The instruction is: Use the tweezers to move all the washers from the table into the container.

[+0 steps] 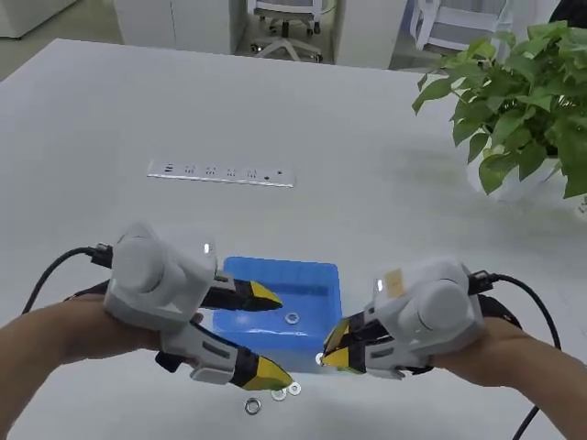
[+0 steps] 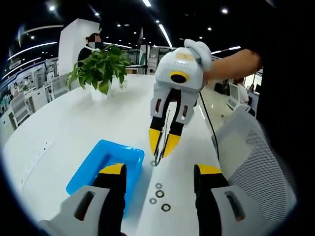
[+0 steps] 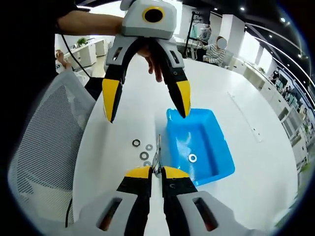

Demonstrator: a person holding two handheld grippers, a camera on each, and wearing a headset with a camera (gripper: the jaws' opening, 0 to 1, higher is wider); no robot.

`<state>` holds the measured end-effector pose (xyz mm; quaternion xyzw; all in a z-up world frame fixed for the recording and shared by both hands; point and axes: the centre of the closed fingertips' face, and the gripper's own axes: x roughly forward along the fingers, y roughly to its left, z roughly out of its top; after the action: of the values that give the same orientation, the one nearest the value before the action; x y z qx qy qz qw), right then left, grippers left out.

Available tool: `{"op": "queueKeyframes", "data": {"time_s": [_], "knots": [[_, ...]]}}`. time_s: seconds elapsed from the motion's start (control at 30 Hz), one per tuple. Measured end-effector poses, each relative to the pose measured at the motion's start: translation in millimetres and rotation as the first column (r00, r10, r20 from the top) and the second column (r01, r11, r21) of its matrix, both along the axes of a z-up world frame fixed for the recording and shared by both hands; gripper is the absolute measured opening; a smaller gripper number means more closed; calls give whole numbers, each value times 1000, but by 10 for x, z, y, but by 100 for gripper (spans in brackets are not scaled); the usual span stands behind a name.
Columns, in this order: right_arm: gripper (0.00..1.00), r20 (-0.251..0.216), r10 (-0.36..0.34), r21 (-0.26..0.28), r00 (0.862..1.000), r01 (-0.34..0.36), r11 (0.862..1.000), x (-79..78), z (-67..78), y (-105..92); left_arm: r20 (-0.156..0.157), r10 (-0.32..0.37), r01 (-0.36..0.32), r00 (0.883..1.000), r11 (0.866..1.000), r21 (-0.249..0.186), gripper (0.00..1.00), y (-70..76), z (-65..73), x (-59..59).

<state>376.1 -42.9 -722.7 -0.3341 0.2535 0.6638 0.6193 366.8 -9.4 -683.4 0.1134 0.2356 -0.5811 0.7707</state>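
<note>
Steel tweezers [image 3: 157, 151] are pinched in the closed jaws of my right gripper [image 3: 156, 173], tips pointing forward to the table [image 3: 140, 123]. Three washers [image 3: 144, 155] lie just left of these tips; the blue container [image 3: 209, 142] is just right of them, with a fourth washer [image 3: 192, 158] inside. My left gripper [image 2: 161, 169] hangs opposite, jaws wide apart and empty. I think a flat washer may slip from the tips, or be pushed away, if the tweezers come down crooked.

An open-plan office: a long white counter [image 1: 367, 128] carrying a power strip [image 1: 220, 172] and potted plant [image 1: 518, 101], wheeled chairs [image 1: 286, 27] beyond it, a mesh chair [image 3: 42, 142], ceiling strip lights [image 2: 165, 34], and a person [image 3: 215, 51] seated at far desks.
</note>
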Motion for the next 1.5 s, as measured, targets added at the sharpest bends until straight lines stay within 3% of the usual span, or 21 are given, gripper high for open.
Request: {"op": "queueKeyframes", "data": {"time_s": [0.43,0.63,1.5], "knots": [[8,14,30,7,999,-30,1000,76,154,97,-12,57,-58,998,998,-13,72,215,11,-51],[8,21,39,13,999,-39,999,165,185,180,-22,94,-94,995,995,-13,82,297,6,-27],[8,36,52,18,998,-53,998,475,73,471,-33,166,-167,986,984,-55,99,467,87,3]]}}
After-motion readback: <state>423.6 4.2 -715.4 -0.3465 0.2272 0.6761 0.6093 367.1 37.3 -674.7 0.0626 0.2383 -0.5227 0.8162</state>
